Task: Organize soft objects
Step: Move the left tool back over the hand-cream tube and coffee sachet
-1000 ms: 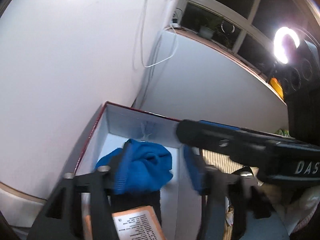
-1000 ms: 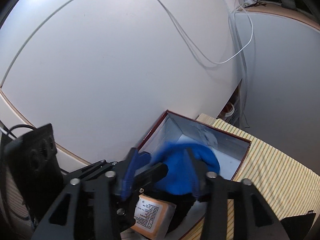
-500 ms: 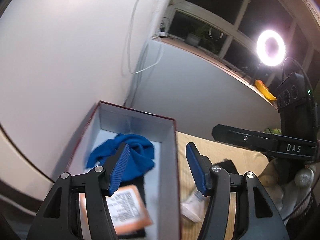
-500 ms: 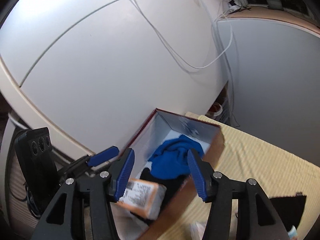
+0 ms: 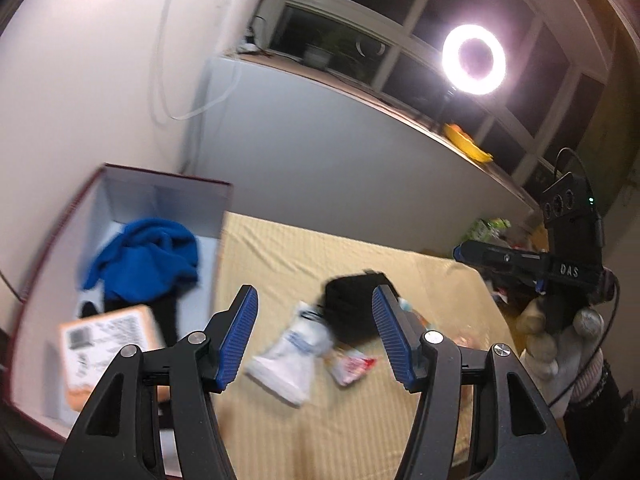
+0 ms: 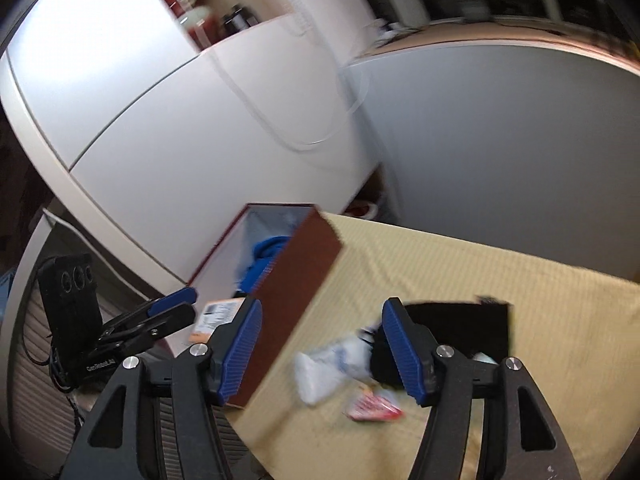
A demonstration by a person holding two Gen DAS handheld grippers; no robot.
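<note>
A dark red box [image 5: 224,204] with a white inside stands at the left of the yellow cloth [image 5: 320,256]. In it lie a blue cloth [image 5: 148,256], a black piece and an orange packet [image 5: 100,344]. A black cloth [image 5: 352,304] and a white sock [image 5: 296,356] lie on the yellow cloth. My left gripper [image 5: 316,336] is open and empty above them. My right gripper [image 6: 320,348] is open and empty, right of the box [image 6: 304,280], over the sock [image 6: 332,368] and black cloth [image 6: 456,332].
A red and white wrapper [image 5: 352,364] lies beside the sock. White wall panels [image 6: 200,128] with hanging cables stand behind the box. A ring light [image 5: 474,60] shines at the window. The other gripper shows at each view's edge.
Both grippers have drawn back from the box and swung right over the yellow cloth. The blue cloth stays in the box. Sock and black cloth have come into view.
</note>
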